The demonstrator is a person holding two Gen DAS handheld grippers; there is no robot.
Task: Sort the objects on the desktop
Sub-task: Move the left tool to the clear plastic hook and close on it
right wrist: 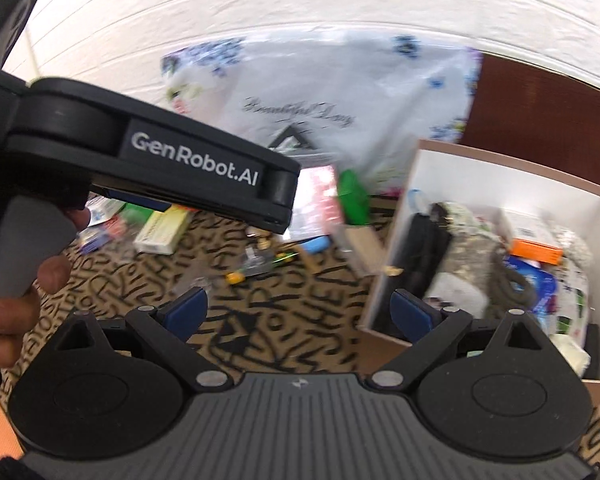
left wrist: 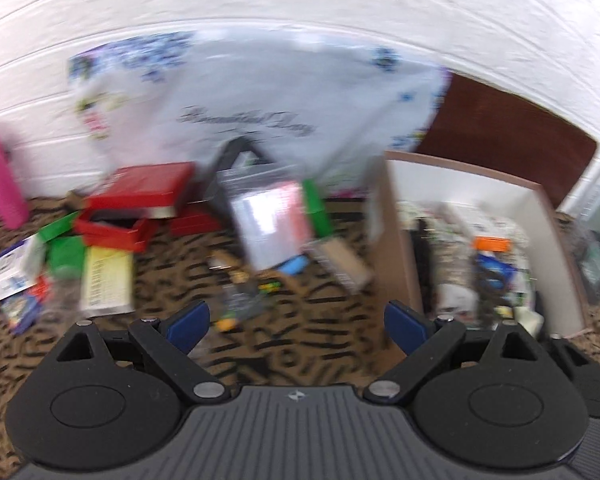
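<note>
Both pairs of tongs, left (left wrist: pixel 296 322) and right (right wrist: pixel 300 312), are held wide and empty between picks; loose small objects (left wrist: pixel 240 300) at twelve o'clock are judged next for the white-lined cardboard box (left wrist: pixel 540 208) at two o'clock.

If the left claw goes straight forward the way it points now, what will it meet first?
Likely the clear plastic packet standing among the clutter ahead; the left claw is open and empty. The small yellow-tipped item on the patterned cloth lies nearer but lower. The image is blurred, so depth is uncertain.
</note>
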